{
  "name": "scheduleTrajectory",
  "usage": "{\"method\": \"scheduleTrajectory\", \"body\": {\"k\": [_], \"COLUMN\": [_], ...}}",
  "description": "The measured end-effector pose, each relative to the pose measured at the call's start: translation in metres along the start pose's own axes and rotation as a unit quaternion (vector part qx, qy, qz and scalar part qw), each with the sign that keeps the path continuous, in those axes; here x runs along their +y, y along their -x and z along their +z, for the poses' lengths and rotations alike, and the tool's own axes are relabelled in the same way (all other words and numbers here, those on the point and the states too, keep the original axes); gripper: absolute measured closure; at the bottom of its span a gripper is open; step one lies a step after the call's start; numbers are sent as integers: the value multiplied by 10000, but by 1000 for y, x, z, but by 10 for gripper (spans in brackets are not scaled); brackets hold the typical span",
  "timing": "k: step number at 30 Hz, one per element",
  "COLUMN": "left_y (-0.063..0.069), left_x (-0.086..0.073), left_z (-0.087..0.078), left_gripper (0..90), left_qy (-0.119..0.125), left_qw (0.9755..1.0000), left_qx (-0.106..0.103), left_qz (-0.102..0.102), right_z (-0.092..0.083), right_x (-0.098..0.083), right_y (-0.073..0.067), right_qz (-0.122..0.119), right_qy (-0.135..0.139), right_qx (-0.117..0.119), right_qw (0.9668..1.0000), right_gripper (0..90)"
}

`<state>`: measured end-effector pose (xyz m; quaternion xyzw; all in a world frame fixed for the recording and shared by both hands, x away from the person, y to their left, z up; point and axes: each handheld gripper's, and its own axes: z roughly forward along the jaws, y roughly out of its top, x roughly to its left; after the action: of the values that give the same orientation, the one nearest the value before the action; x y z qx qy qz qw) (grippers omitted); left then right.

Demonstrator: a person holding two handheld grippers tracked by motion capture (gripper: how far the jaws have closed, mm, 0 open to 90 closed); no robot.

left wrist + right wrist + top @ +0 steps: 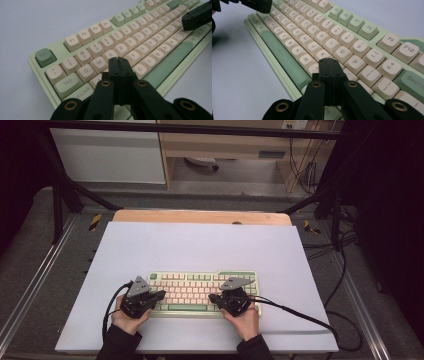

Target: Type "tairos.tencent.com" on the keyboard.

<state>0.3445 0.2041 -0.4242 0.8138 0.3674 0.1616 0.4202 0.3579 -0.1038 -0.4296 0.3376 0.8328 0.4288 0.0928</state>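
A pale green keyboard (200, 292) with cream and green keys lies near the front of a white mat (200, 245). My left gripper (161, 294) hovers over the keyboard's left end, jaws pressed together with nothing between them. In the left gripper view the left gripper (119, 60) has its tips above the keys near the letter D, and the keyboard (130, 45) runs off to the upper right. My right gripper (212, 297) sits over the right half, also shut and empty. In the right gripper view the right gripper (328, 60) points at the keys below the letter P of the keyboard (332, 45).
The mat covers a wooden table (200, 216) whose far edge shows behind it. Black cables (300, 315) trail from both grippers across the mat. A black metal frame (65, 195) and loose cables (345, 260) surround the table.
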Motion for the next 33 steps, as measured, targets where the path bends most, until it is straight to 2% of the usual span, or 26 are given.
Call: {"method": "scheduleTrajectory", "body": {"k": [15, 33], "left_y": [17, 24], "left_x": [3, 1], "left_z": [16, 24], "left_gripper": [900, 900], "left_qy": [-110, -162], "left_qw": [9998, 9995], "left_qx": [-142, -212], "left_qz": [83, 145], "right_z": [-13, -14], "right_x": [3, 4], "right_y": [5, 5], "right_qz": [52, 54], "right_qy": [187, 212], "right_qx": [-36, -31], "right_qw": [9998, 9998], "right_gripper": [900, 900]}}
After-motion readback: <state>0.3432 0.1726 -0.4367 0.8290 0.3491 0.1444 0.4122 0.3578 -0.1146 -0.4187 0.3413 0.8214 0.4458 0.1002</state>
